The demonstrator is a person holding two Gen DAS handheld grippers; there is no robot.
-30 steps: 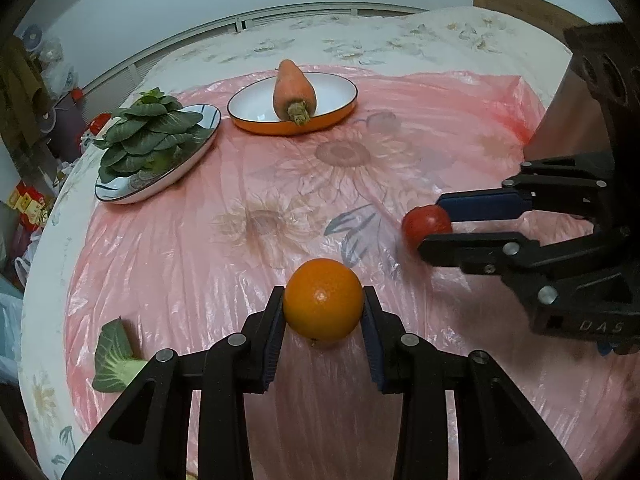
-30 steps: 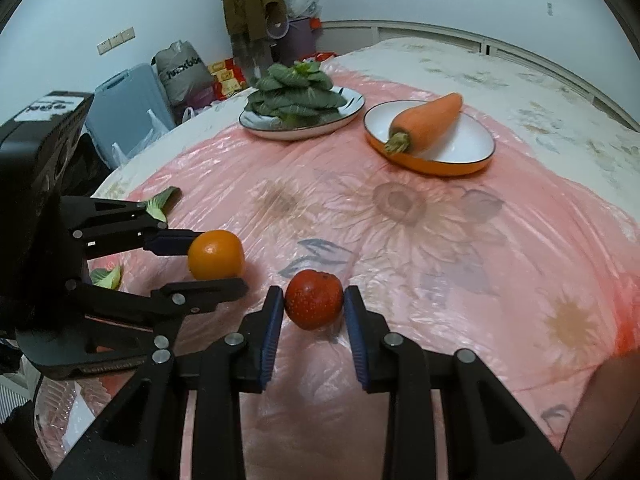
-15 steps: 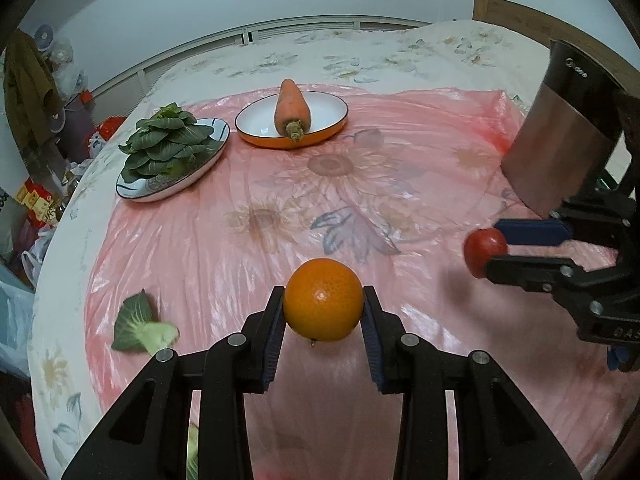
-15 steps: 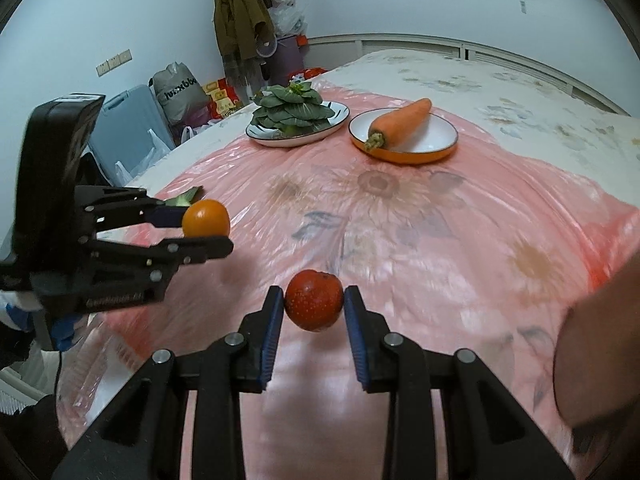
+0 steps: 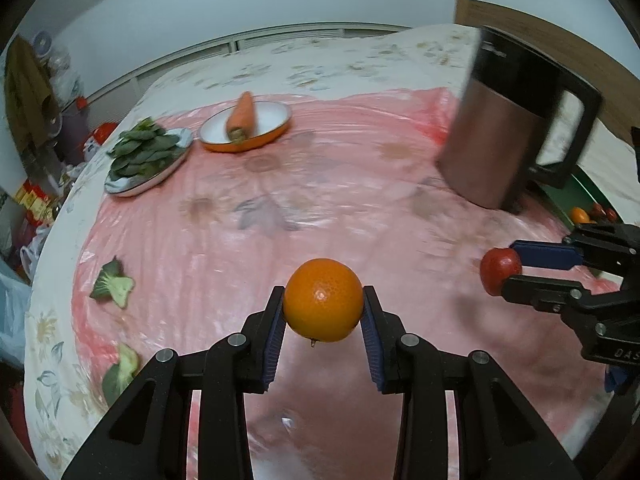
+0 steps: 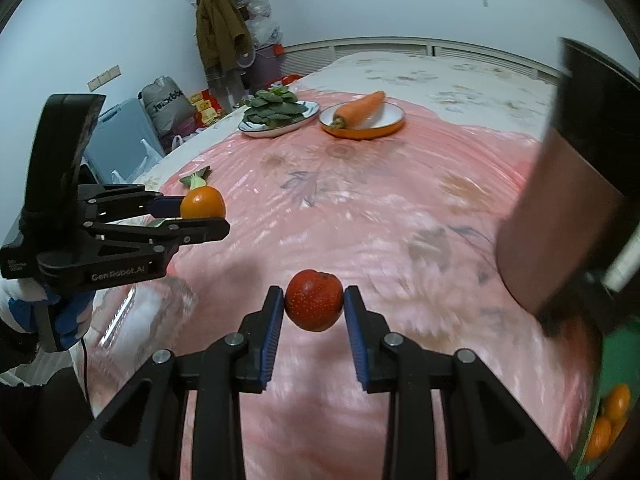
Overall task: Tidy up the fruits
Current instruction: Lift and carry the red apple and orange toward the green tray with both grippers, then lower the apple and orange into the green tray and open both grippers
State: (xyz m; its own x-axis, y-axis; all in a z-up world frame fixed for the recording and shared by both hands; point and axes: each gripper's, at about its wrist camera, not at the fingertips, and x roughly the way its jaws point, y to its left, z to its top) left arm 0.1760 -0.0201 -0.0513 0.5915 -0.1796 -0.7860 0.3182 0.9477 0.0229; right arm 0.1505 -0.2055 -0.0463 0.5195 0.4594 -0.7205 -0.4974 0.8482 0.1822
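My left gripper [image 5: 323, 308] is shut on an orange [image 5: 323, 306] and holds it above the pink cloth. It also shows in the right wrist view [image 6: 202, 216] at the left, with the orange [image 6: 202, 203] in it. My right gripper [image 6: 314, 308] is shut on a small red fruit [image 6: 314, 299], also held in the air. In the left wrist view it shows at the right [image 5: 505, 272] with the red fruit [image 5: 498, 270]. A green container [image 6: 616, 364] at the far right holds several oranges [image 6: 612, 408].
A tall brown jug with a black handle [image 5: 500, 120] stands at the right, near the green container [image 5: 580, 196]. A plate of greens [image 5: 146, 156] and an orange dish with a carrot [image 5: 244, 124] stand at the back. Loose green leaves [image 5: 112, 284] lie at the left edge.
Both grippers have pulled back and to the right with their fruits. The jug and the green container with oranges have come into view.
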